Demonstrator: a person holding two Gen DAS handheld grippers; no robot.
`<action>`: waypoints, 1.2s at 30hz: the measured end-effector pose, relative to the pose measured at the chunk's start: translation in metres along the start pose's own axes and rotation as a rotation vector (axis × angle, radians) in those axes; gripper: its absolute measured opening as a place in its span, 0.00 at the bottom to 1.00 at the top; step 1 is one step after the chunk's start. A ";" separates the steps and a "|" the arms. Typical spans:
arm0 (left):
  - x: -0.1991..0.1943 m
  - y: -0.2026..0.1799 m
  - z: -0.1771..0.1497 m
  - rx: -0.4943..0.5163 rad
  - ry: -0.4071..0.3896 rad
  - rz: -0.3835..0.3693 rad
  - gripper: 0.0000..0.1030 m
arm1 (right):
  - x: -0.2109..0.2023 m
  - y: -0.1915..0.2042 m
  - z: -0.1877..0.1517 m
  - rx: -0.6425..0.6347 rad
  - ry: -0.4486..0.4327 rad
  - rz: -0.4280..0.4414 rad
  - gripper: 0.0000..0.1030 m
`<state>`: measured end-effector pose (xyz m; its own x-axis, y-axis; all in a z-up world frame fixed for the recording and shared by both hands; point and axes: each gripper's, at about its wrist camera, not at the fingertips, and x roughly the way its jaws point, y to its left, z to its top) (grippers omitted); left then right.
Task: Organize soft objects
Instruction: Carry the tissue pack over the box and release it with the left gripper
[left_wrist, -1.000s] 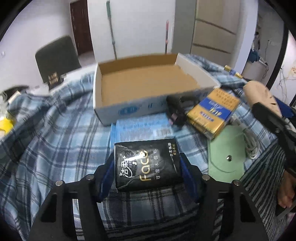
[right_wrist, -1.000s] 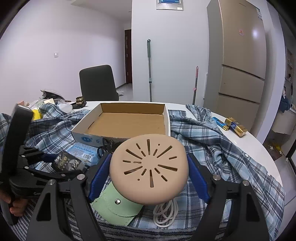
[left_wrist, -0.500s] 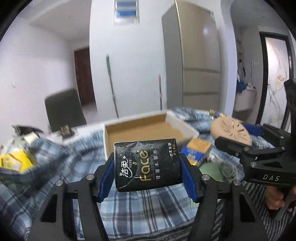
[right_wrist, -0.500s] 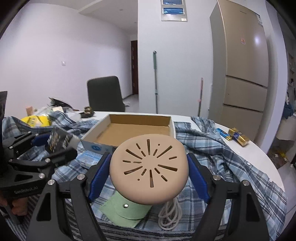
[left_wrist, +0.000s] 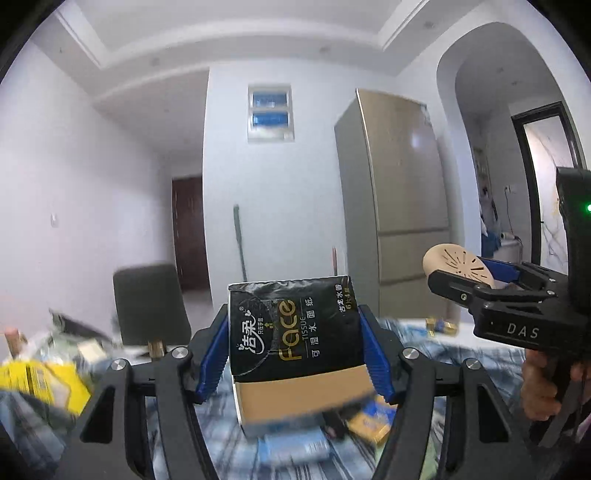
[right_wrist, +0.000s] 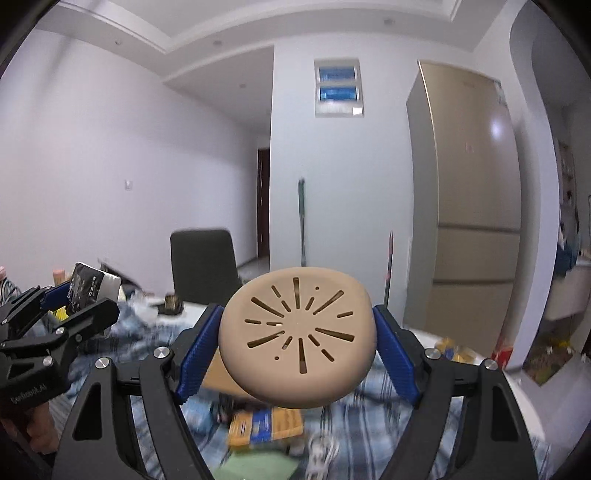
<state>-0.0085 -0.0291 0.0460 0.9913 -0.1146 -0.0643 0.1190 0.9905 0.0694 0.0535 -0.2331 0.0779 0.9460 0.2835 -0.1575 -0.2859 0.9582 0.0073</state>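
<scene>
My left gripper (left_wrist: 293, 332) is shut on a black tissue pack (left_wrist: 291, 328) with gold lettering and holds it high above the table. My right gripper (right_wrist: 297, 339) is shut on a round beige pad (right_wrist: 297, 338) with radial slots, also held high. The beige pad (left_wrist: 456, 264) and right gripper show at the right of the left wrist view. The tissue pack (right_wrist: 88, 286) and left gripper show at the left of the right wrist view. The open cardboard box (left_wrist: 295, 400) lies below, partly hidden behind the pack.
A blue plaid cloth (right_wrist: 373, 424) covers the table. On it lie a yellow-and-blue pack (right_wrist: 264, 428), a light blue pack (left_wrist: 295, 446), a green pouch (right_wrist: 258, 467) and a white cord (right_wrist: 321, 454). A dark chair (right_wrist: 203, 266) and a fridge (right_wrist: 476, 206) stand behind.
Both grippers have risen and tilted up with their loads. The table and box have dropped low in both views; the room's walls and ceiling now fill them.
</scene>
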 end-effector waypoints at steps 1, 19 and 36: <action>0.004 0.002 0.003 -0.009 -0.004 -0.005 0.65 | 0.003 0.000 0.006 -0.002 -0.023 -0.005 0.77; 0.101 0.051 -0.027 -0.154 -0.124 0.103 0.65 | 0.099 0.009 -0.008 0.039 -0.130 -0.024 0.77; 0.143 0.060 -0.073 -0.146 0.020 0.152 0.65 | 0.120 0.020 -0.055 0.002 -0.055 -0.048 0.77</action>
<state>0.1360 0.0192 -0.0313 0.9958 0.0375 -0.0837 -0.0430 0.9970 -0.0647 0.1532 -0.1818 0.0048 0.9656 0.2388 -0.1027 -0.2397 0.9708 0.0031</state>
